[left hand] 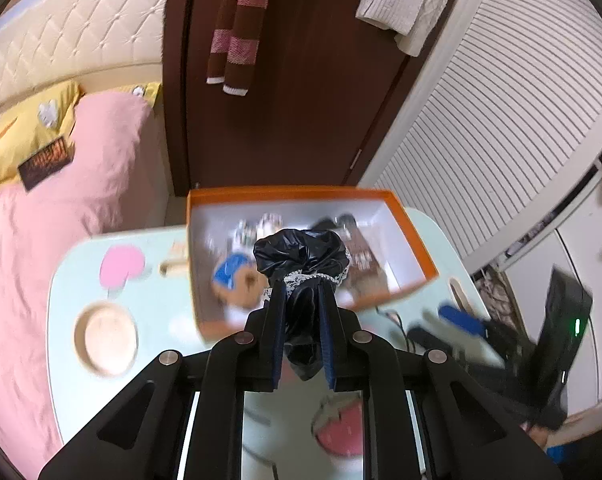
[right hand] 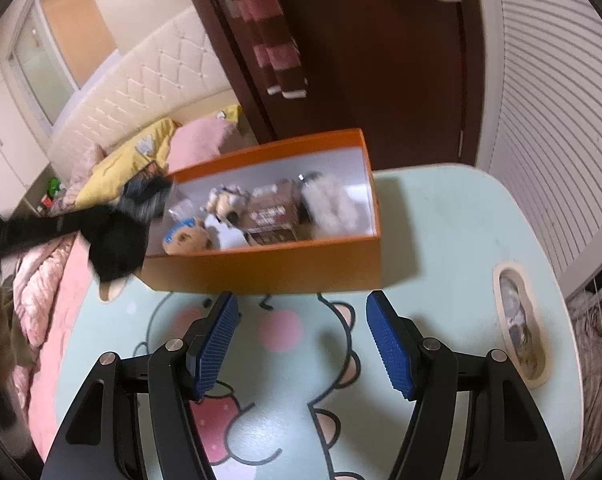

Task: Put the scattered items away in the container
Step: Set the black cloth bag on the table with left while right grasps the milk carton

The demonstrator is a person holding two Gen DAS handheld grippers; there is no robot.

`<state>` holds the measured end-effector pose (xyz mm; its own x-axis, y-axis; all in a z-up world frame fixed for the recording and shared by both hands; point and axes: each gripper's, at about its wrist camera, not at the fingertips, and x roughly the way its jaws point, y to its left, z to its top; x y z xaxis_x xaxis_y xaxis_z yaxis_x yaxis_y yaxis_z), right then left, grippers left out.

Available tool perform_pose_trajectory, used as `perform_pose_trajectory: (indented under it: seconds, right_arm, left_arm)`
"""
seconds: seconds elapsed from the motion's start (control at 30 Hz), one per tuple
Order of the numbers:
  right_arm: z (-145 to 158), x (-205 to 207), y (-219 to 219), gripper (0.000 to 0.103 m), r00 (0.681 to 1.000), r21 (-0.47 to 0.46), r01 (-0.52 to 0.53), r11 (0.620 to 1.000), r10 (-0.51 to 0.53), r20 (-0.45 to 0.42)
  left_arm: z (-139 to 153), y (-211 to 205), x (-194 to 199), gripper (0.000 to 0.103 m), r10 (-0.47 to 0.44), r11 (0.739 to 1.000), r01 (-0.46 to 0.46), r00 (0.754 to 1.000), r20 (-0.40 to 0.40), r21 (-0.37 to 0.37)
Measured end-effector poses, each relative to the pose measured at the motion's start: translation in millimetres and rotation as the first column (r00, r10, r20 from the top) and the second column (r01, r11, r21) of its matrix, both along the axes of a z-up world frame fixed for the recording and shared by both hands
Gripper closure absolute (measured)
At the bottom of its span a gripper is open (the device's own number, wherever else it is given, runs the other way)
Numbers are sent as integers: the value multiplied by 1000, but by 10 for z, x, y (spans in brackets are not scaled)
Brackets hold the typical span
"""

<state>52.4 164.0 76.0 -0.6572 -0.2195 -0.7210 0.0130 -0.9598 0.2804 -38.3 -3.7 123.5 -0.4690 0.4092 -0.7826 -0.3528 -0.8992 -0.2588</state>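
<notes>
Carrying glossy black lace-trimmed fabric pouch (left hand: 301, 256), clamped in left tool (left hand: 301, 300), above orange cardboard box (left hand: 405, 216); right tool (right hand: 301, 320) open, empty. Next, probably: lower, release.

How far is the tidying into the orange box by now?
Done: the box already holds a plush toy, a brown packet and a fluffy white item. In hand: the left tongs are shut on a black scrunchie above the box. Left: dropping it in. The right tongs are open and hold nothing.
</notes>
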Motion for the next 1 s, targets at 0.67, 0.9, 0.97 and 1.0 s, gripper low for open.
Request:
perform_pose_trajectory:
  seconds: [0.67,0.9,0.97,1.0]
  right_arm:
    - [186,-823,-215,42,999,107,-9,994,3,53]
    - [-82,-1115,-472,51,989,185,-68,980,41,145]
    - [-181,-1179,-524,58,982,213,-84,974,44,185]
    - [-245,-1217,-544,62,975,214,-99,972,53,214]
  left_arm:
    - [-929,-83,446,83,91,993,-93,996,20,75]
    - [-886,-313,492,47,153,983,-154,988,12,101]
    - [-868,-369,506,47,157,982,-157,988,10,103]
    - [-861,-384,509,47,159,982,-159,987,11,104]
